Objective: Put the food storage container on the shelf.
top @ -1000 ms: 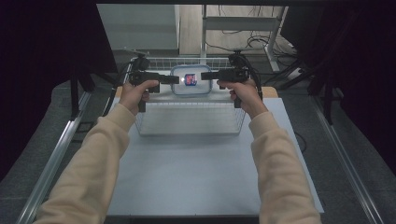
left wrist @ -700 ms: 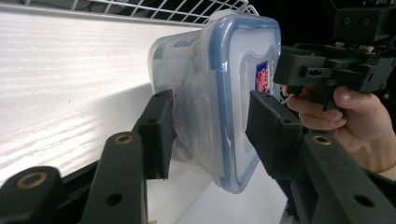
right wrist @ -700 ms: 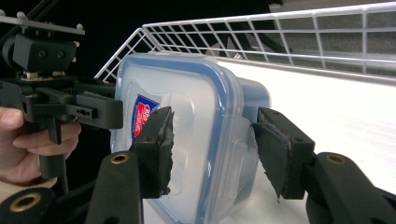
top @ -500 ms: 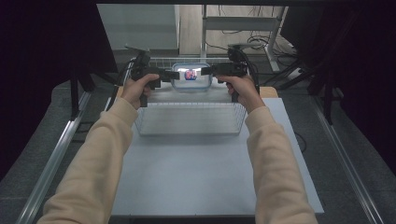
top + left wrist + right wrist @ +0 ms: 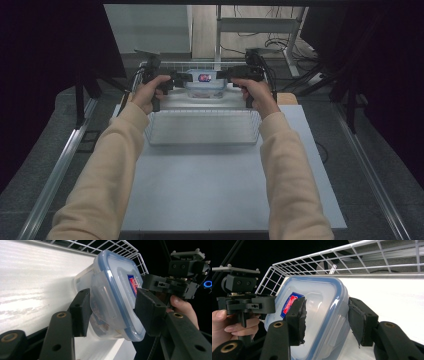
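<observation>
The left gripper and the right gripper are holding a clear lidded food container between them, one at each end. Each gripper's jaws are straddling a side latch, one pad on the lid and one under the rim; the jaws are closed onto the container at a medium gap. Whether the container is resting on the white surface or hanging just above it cannot be told.

In the left gripper view, the container is sitting directly ahead of the left gripper, with the right gripper beyond its far end. In the right gripper view, the container is lying between the jaws of the right gripper, and the wire basket wall is rising behind it.

The step in hand appears to be a two-handed carry. To do it well, both grips should be keeping equal pressure, and both hands should be travelling level and at one speed, so the lid stays seated and neither end slips.

Both forearms are reaching forward over a nearer wire basket, roughly parallel. Each hand is wrapping a grip handle, jaws pointing inward toward the other gripper.
</observation>
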{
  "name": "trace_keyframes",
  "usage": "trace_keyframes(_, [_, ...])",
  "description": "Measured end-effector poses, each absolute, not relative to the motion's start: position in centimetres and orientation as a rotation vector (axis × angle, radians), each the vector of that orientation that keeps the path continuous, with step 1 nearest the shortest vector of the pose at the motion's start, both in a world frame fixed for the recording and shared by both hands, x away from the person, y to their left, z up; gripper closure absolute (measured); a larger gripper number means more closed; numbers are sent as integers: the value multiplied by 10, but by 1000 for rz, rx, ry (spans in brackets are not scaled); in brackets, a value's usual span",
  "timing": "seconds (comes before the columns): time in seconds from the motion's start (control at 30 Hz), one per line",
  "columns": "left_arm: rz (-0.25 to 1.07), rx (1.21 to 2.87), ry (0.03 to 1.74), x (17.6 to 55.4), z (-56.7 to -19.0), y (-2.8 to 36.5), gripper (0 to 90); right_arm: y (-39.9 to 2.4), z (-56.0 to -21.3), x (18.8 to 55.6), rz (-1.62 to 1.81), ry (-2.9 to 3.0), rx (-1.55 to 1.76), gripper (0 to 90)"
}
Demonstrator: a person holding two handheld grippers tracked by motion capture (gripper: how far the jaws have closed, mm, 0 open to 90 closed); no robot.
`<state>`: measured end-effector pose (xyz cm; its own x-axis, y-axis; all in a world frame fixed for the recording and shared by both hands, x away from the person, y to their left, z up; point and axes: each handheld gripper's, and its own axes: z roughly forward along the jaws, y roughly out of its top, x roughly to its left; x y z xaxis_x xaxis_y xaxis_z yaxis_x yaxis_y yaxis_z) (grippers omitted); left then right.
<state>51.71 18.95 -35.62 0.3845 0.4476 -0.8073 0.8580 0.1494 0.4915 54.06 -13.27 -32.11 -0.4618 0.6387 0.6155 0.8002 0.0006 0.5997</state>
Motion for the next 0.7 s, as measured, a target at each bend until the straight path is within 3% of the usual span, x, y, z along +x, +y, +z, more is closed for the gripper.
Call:
trace_keyframes(0.2, [-414,1480,1243,518,-357,186,415,-132,-321,539,-1467,-2093,-1540,482])
trace_keyframes(0.23, [-355,1488,1259,516,-357,185,351,-127,-320,535,-1486,-2115,-1552,405])
trace_keyframes(0.27, [-355,1488,1259,516,-357,185,295,-127,-320,535,-1486,-2115,-1552,405])
trace_keyframes(0.3, [-324,1483,1267,515,-356,185,263,-122,-317,531,-1514,-2136,-1563,324])
trace_keyframes(0.37, [-250,1493,1254,510,-352,185,229,-119,-313,527,-1562,-2159,-1573,277])
trace_keyframes(0.5, [-103,1527,1186,486,-337,187,193,-122,-304,517,-1654,-2197,-1561,250])
trace_keyframes(0.7, [14,1545,1131,449,-330,192,192,-131,-299,489,-1737,-2318,-1444,246])
